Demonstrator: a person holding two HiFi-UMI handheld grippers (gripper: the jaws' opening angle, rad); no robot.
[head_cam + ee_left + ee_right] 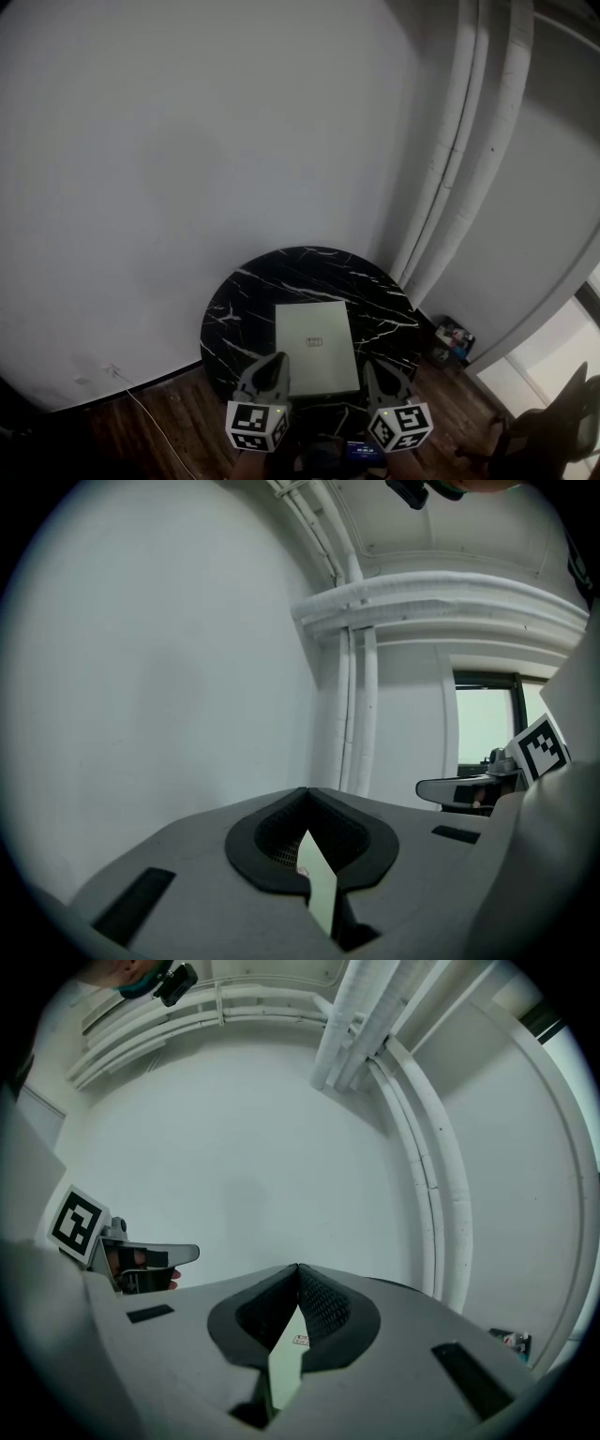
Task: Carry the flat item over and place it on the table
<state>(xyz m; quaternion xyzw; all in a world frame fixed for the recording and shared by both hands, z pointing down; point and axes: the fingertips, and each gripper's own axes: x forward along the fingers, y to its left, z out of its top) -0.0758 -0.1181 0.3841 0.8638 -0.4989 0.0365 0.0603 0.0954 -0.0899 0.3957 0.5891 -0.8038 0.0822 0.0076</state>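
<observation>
While the left hand-held gripper (275, 360) and the right hand-held gripper (373, 368) are both clenched with nothing between their pads, the pale green flat item (317, 364) appears to lie on the round black marble tabletop (246, 298), its near corners just beside their tips.

**Clearance around the table**

The round table (234, 300) was found close against the white wall (187, 169), with pipes (459, 159) noted just beyond its right rim. The middle of the top was covered by the flat item (314, 342); bare marble was left at either side and behind it. The near edge was taken up by the left gripper (278, 359) and right gripper (371, 367), both clamped on the item. A cable (141, 403) was noted on the floor at left, and a chair (553, 422) at right.
</observation>
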